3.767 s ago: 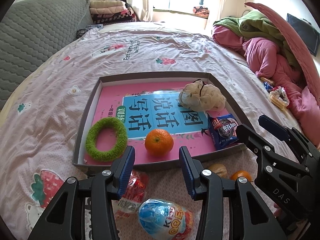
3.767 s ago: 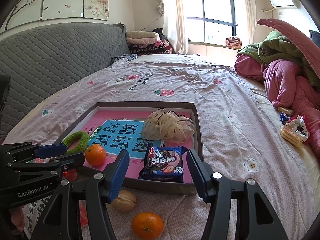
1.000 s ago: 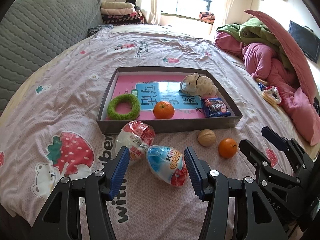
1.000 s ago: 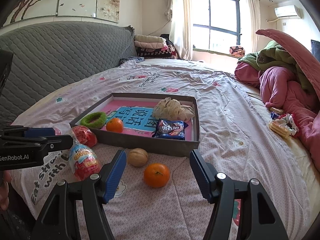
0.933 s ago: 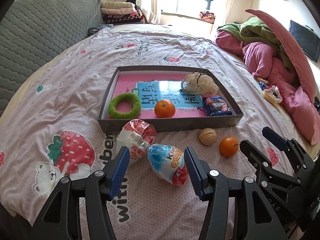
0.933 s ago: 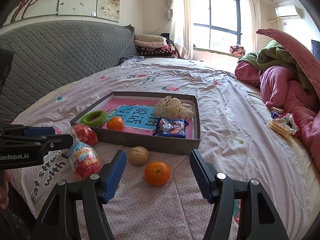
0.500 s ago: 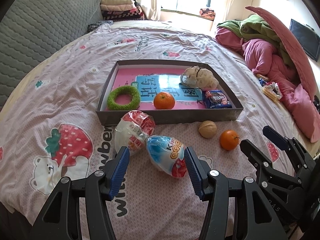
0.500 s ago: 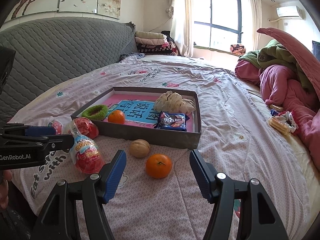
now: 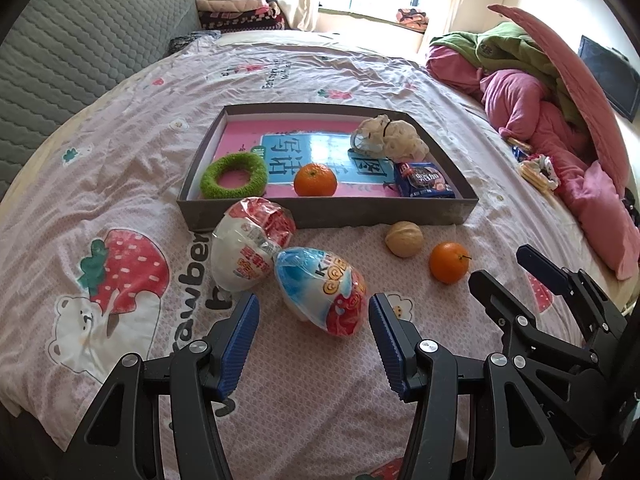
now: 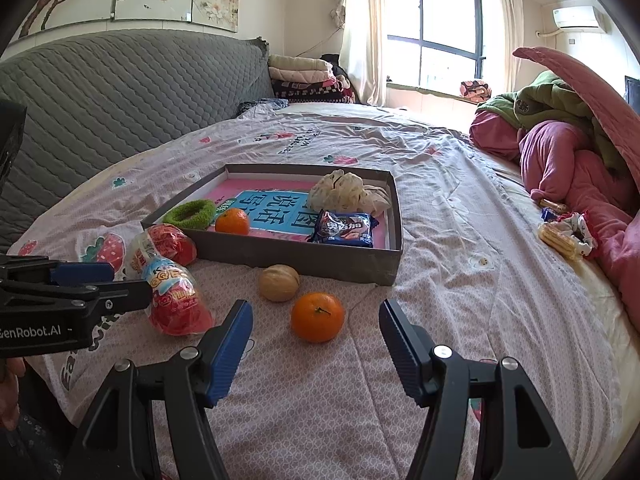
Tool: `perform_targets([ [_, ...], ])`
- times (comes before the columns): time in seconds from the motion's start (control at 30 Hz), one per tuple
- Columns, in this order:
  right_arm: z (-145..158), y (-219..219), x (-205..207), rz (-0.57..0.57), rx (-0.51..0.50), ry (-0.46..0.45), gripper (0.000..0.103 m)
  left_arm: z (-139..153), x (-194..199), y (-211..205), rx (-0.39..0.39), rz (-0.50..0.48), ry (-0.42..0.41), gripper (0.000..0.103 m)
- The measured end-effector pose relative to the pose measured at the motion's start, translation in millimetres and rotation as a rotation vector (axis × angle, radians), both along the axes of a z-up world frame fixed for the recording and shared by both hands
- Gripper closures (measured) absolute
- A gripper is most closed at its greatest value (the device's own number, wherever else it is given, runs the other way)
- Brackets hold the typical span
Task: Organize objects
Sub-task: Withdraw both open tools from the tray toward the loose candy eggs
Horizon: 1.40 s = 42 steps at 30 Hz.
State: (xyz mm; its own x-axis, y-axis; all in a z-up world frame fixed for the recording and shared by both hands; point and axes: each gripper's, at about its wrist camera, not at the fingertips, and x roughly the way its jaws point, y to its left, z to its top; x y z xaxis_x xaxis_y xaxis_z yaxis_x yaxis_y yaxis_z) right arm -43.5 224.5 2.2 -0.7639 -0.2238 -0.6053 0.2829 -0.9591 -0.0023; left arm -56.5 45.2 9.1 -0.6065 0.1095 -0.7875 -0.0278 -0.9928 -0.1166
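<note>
Glossy egg-shaped packet [image 9: 322,294] | round walnut [image 9: 404,239] | both hand-held grippers wide, empty

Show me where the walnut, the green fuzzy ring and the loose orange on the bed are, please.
walnut [image 9: 404,239]: left wrist view, middle of its shell.
green fuzzy ring [image 9: 212,178]: left wrist view, left side of its band.
loose orange [image 10: 317,317]: right wrist view, middle of its peel.

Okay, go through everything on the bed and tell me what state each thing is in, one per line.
Box: open, partly filled.
Blue egg: wrapped, on its side, outside box.
Red egg: wrapped, against box wall.
Walnut: whole, outside.
Cookie pack: sealed, in box.
Left hand-held gripper: open, empty.
Right hand-held gripper: open, empty.
</note>
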Motion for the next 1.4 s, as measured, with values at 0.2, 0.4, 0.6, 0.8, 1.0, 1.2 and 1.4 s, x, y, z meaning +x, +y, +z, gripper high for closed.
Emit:
perform_targets([
  [0.2,-3,0,0,-0.005,0.009,-0.016,0.038,-6,0,3,0.006,-0.010,-0.028,0.044],
  [0.4,-8,1,-4,-0.017,0.015,-0.042,0.038,-11,-1,4,0.016,-0.013,-0.046,0.044],
  [0.6,-11,-1,-6,-0.017,0.030,-0.061,0.038,-16,-1,5,0.026,-0.019,-0.063,0.044],
  [0.8,-17,-1,-8,-0.019,0.043,-0.093,0.038,-23,-2,7,0.031,-0.021,-0.083,0.044],
  [1.0,-22,1,-11,-0.023,0.041,-0.113,0.038,-25,-2,8,0.040,-0.017,-0.086,0.044],
  [1.2,-23,0,-12,-0.017,0.046,-0.116,0.038,-28,-3,10,0.045,-0.014,-0.088,0.044],
  [1.4,-25,-2,-14,-0.011,0.057,-0.120,0.038,-28,-8,13,0.061,-0.006,-0.086,0.044],
])
